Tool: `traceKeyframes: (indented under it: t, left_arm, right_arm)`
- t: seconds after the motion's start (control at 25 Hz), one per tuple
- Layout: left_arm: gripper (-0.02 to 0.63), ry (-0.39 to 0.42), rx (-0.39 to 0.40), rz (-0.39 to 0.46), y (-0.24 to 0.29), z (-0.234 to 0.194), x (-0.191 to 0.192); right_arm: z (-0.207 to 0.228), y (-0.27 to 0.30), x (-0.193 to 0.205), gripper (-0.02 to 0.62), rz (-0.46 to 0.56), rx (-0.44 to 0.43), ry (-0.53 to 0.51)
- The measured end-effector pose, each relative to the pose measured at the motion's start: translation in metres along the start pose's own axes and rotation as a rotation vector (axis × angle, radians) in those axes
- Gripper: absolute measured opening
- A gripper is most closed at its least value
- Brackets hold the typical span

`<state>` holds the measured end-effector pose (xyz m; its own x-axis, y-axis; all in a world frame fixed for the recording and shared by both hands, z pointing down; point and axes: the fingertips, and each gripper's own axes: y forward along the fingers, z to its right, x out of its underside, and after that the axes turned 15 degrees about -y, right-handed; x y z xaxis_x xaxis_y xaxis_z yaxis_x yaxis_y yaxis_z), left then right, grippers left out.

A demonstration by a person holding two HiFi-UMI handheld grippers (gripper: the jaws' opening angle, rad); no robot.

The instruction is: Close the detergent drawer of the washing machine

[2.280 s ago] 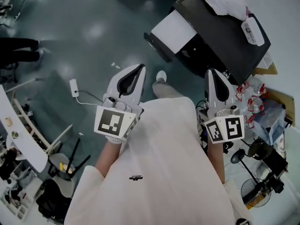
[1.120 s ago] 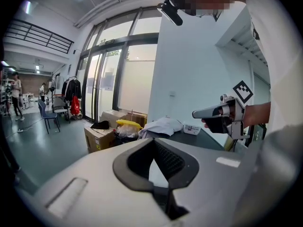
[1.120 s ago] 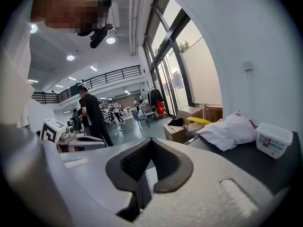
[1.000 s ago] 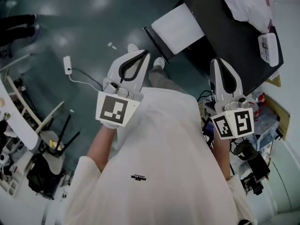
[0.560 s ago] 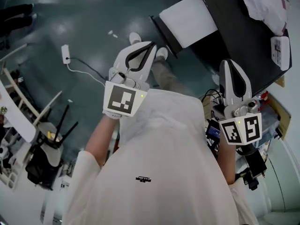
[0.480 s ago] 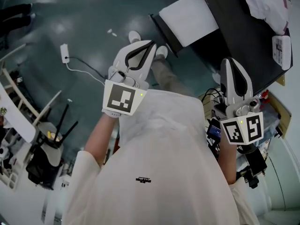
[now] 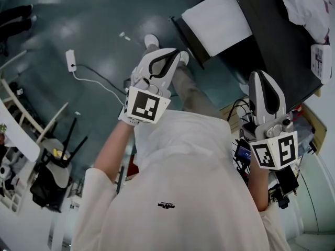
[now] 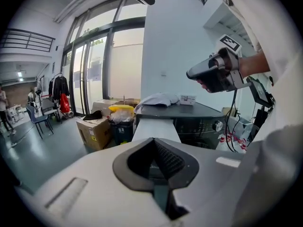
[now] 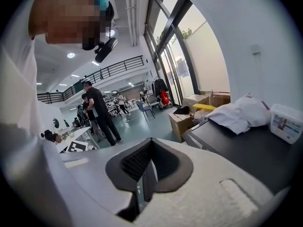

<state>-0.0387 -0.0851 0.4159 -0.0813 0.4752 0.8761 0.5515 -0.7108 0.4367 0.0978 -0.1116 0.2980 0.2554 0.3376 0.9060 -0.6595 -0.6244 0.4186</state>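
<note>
**While the white slab-shaped detergent drawer stands pulled out, both grippers are held short of the dark grey washing machine**

Where the head view looks down, a person in a white coat is shown standing in front of the washing machine, with a gripper in each hand. The white two-jaw left gripper is held out before the machine's front, near the drawer but apart from it. Its jaws are pressed together with nothing between them, as is confirmed in the left gripper view. The white two-jaw right gripper is held in front of the machine on its dial side, likewise clenched on nothing.

The drawer is judged to be the flat white slab projecting from the top of the machine's front, on the side away from the round control dial. Its inside cannot be seen. On the machine's top, a crumpled white cloth and a small white plastic box are lying.

The drawer is expected to be light, rigid plastic riding on slides, so little force should be needed. No grasp is called for. The closed jaw tips can be laid against the middle of the end farthest from the machine and pushed straight toward it. An off-centre push may skew the drawer and jam it.
</note>
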Motion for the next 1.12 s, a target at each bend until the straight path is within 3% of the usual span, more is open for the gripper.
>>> traceKeyframes:
  t: [0.28,0.64,1.12]
  left_arm:
    - [0.018,0.046,0.031,-0.043,0.022,-0.004,0.038]
    - [0.018,0.020,0.084,-0.088,0.047,-0.004,0.072]
    - [0.020,0.019,0.137,-0.079,0.062,0.002,0.069]
  right_arm:
    - [0.000,0.001,0.017,0.002,-0.025,0.011,0.038]
    - [-0.002,0.004,0.040,0.002,-0.055,0.010,0.040]
    - [-0.002,0.005,0.051,0.001,-0.065,0.023,0.054]
